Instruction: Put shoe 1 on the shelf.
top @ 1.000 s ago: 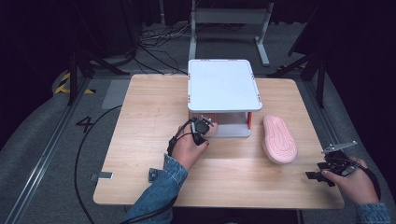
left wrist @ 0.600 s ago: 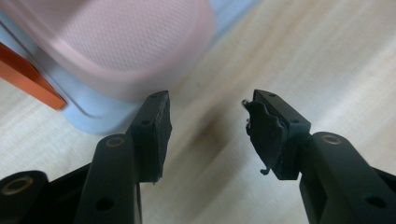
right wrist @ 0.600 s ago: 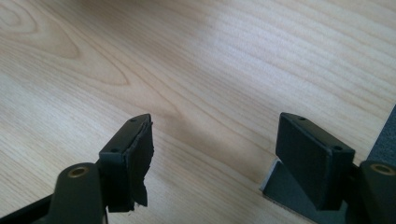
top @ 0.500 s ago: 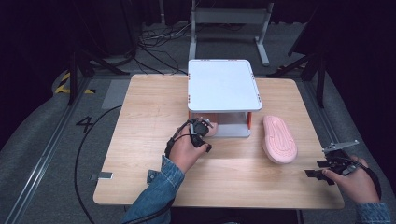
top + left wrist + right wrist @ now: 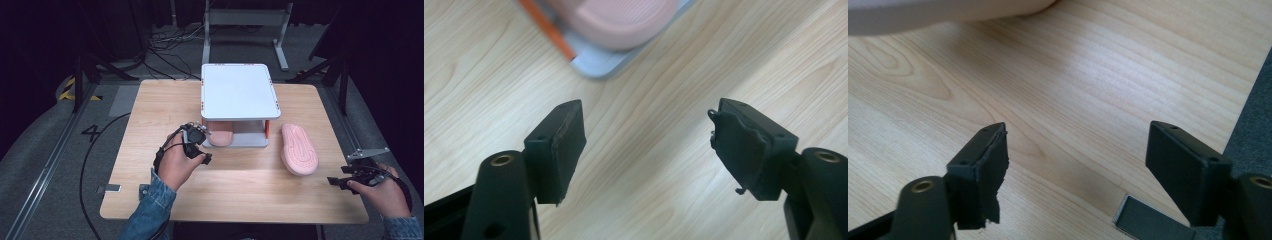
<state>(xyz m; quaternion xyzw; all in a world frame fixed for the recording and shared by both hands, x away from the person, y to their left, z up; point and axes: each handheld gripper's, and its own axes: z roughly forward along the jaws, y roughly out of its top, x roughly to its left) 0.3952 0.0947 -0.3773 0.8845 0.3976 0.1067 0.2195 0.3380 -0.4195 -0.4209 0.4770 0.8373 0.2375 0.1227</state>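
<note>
One pink slipper (image 5: 220, 136) already on the rack's (image 5: 238, 95) lower shelf. Second slipper (image 5: 298, 148) left lying on the bench (image 5: 250, 185). Left gripper (image 5: 197, 142) and right gripper (image 5: 345, 179) both with jaws open, empty.

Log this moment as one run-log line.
left hand-held gripper: open, near shelved pink slipper | right hand-held gripper: open, empty | second slipper: on table

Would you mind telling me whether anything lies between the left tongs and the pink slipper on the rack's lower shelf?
Nothing visible does. The left tongs stand open over bare table, with the pink slipper just ahead on the rack's lower shelf.
</note>
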